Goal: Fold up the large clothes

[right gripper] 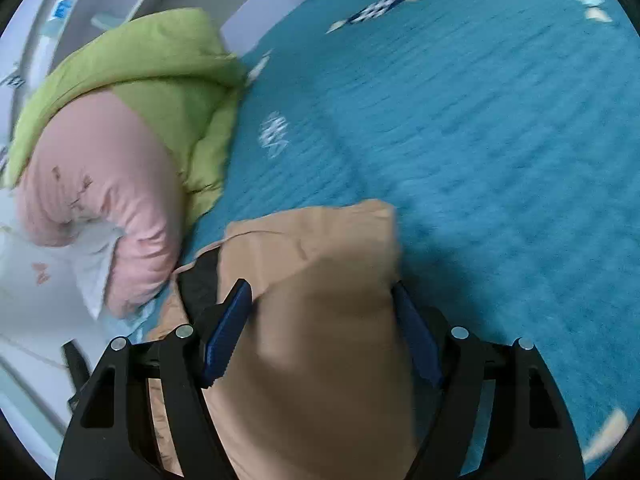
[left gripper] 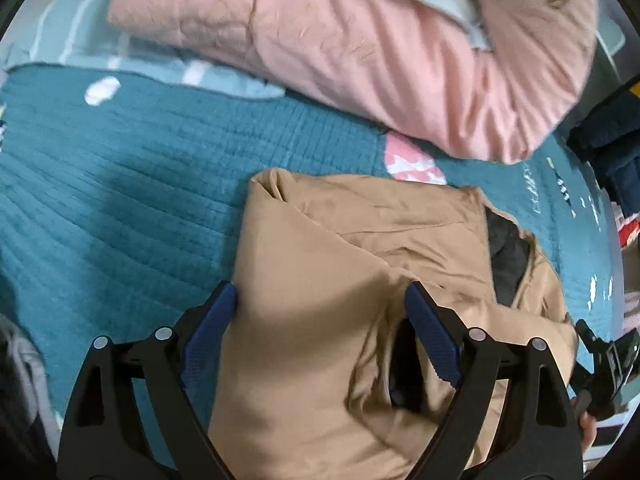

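Observation:
A tan jacket (left gripper: 328, 280) with a dark lining (left gripper: 508, 256) lies partly folded on a teal quilted bedspread (left gripper: 120, 200). My left gripper (left gripper: 320, 300) is open, its blue-padded fingers (left gripper: 212, 328) straddling the jacket's near fold from above. The jacket also shows in the right wrist view (right gripper: 320, 300), where my right gripper (right gripper: 320, 304) is open with its jaws spread on either side of a bunched fold. The fabric fills the gap between both pairs of fingers. The other gripper (left gripper: 608, 360) shows at the right edge of the left wrist view.
A pink quilt (left gripper: 360, 52) lies bunched at the far side of the bed. In the right wrist view a green quilt (right gripper: 160, 80) and the pink quilt (right gripper: 100, 184) pile at the left, by white bedding (right gripper: 40, 280). Teal bedspread (right gripper: 480, 120) stretches right.

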`<state>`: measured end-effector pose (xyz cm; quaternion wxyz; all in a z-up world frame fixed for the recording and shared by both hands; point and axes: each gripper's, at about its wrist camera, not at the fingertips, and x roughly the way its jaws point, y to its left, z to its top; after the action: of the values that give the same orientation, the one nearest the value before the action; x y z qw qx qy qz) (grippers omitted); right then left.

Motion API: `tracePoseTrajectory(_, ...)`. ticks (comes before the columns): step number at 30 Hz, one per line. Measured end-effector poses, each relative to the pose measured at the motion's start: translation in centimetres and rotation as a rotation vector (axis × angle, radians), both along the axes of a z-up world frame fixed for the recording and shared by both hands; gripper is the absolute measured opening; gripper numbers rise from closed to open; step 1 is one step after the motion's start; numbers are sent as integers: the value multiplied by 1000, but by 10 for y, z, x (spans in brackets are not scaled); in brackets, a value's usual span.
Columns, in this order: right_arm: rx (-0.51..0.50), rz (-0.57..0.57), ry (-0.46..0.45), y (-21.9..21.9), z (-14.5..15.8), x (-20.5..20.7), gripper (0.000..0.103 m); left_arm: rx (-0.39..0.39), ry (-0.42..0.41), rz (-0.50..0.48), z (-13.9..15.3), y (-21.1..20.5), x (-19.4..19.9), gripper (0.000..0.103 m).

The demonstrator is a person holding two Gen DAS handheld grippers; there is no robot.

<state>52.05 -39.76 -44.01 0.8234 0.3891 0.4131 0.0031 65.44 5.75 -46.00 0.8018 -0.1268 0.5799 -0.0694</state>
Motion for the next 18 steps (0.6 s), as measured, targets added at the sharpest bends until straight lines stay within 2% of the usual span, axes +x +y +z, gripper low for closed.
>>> tracePoseTrajectory(2,-11,26,1,3,-5,7,67,21,20,-10,-8,-3,5,87)
tracePoseTrajectory(4,-15,50,-16,5,-7,8,47,59,32,-46,-14,-9,10,85)
tracePoseTrajectory(5,-14,58,-25,5,-8,7,30,60,41,-51,-17,-10,12,82)
tracePoseTrajectory(6,-10,62,-35,4,-8,5,22,56,47,-53,-18,-9,12,65)
tracePoseTrajectory(7,-21,68,-56,5,-3,2,18,68,46,-50,-16,-9,12,41)
tracePoseTrajectory(9,-51,69,-98,7,10,-7,14,51,32,-52,-5,-5,5,15)
tracePoseTrajectory(12,-67,85,-188,14,44,-29,13,16,-39,-70,27,1,-16,12)
tracePoseTrajectory(14,-114,112,-251,27,73,-50,13,-15,-95,-82,55,6,-37,11)
tracePoseTrajectory(18,-164,154,-308,49,110,-91,13,-46,-175,-116,107,10,-89,11)
